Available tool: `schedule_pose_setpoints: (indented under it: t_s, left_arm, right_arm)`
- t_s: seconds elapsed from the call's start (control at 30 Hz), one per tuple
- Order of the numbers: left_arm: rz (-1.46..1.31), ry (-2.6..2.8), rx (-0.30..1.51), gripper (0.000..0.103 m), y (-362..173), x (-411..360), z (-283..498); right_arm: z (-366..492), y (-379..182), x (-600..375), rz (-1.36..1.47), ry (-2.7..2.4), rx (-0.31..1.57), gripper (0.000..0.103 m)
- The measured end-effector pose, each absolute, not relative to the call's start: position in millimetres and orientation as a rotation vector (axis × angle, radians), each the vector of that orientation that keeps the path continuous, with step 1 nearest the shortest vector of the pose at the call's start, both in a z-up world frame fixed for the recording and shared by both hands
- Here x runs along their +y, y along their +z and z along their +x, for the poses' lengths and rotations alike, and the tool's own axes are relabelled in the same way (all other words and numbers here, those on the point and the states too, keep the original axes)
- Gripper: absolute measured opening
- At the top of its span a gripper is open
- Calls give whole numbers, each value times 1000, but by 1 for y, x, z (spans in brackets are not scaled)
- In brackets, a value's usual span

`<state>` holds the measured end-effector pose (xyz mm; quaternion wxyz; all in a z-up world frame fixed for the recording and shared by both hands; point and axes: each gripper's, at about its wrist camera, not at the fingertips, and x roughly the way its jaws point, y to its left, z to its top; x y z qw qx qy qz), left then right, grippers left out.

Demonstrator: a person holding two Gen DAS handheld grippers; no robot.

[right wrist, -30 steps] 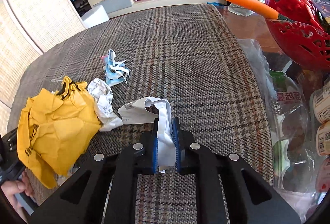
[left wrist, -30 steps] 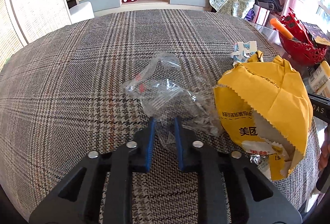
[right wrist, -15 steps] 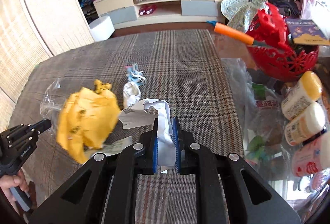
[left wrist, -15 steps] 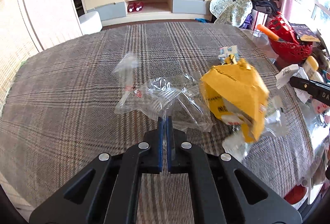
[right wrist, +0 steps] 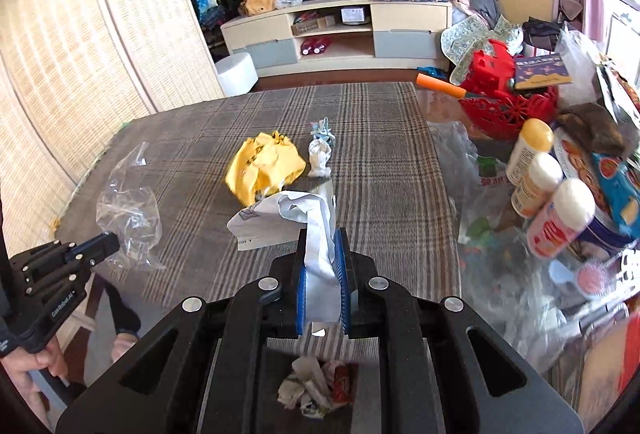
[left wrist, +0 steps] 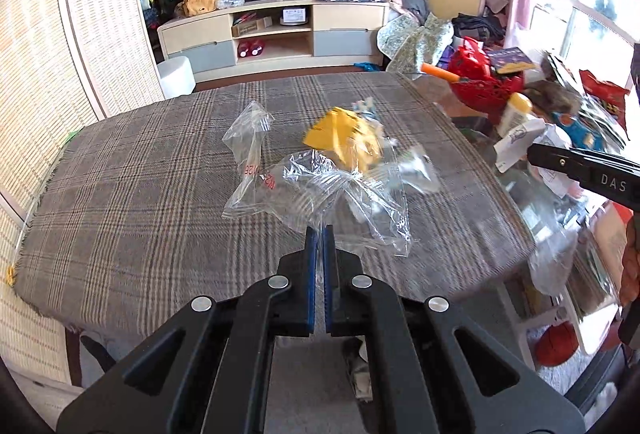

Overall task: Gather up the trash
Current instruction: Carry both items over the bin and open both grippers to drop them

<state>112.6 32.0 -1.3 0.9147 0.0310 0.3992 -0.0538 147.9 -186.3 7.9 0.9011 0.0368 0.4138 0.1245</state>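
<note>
My left gripper [left wrist: 319, 234] is shut on a crumpled clear plastic bag [left wrist: 320, 186] and holds it above the plaid tablecloth [left wrist: 140, 202]; it also shows at the left of the right wrist view [right wrist: 128, 218]. My right gripper [right wrist: 322, 234] is shut on a white paper wrapper [right wrist: 288, 218] held above the table's near edge. A crumpled yellow paper bag [right wrist: 266, 166] lies on the cloth beyond both grippers, with a white paper wad [right wrist: 319, 156] and a blue-white scrap [right wrist: 322, 128] beside it. Crumpled trash [right wrist: 316, 386] lies below the right gripper.
The table's right side is crowded: a red basket [right wrist: 508, 110] with an orange-handled tool [right wrist: 438, 84], several bottles [right wrist: 536, 186] and plastic bags [right wrist: 472, 170]. A TV cabinet [right wrist: 340, 34] stands at the back. A woven screen [right wrist: 60, 54] is on the left.
Both grippers rose and pulled back toward the near edge, each carrying its trash. The left gripper closed on the clear bag and lifted it off the cloth. The yellow bag now looks farther away.
</note>
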Motion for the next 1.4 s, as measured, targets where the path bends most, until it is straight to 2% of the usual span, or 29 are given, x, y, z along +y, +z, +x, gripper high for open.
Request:
schedule_pose_setpoints:
  t_s: [0.3,0.63,1.07,1.4]
  left_arm:
    - [25,-199,833,2,-28,-8,38]
    - [-21,-240,955,2,-118,-29,1]
    - [-97,-281,1176,2,-239,-36,14]
    - [-134,-311,1292,7,-282,-26,37]
  right_arm:
    - [66,-8,-200,89,259,859,14]
    - [34,-103,-194,158,282,1029,14]
    - [35,-204,-183,168,222,1178,14]
    - [52,-248,-179,244,239,1281,15]
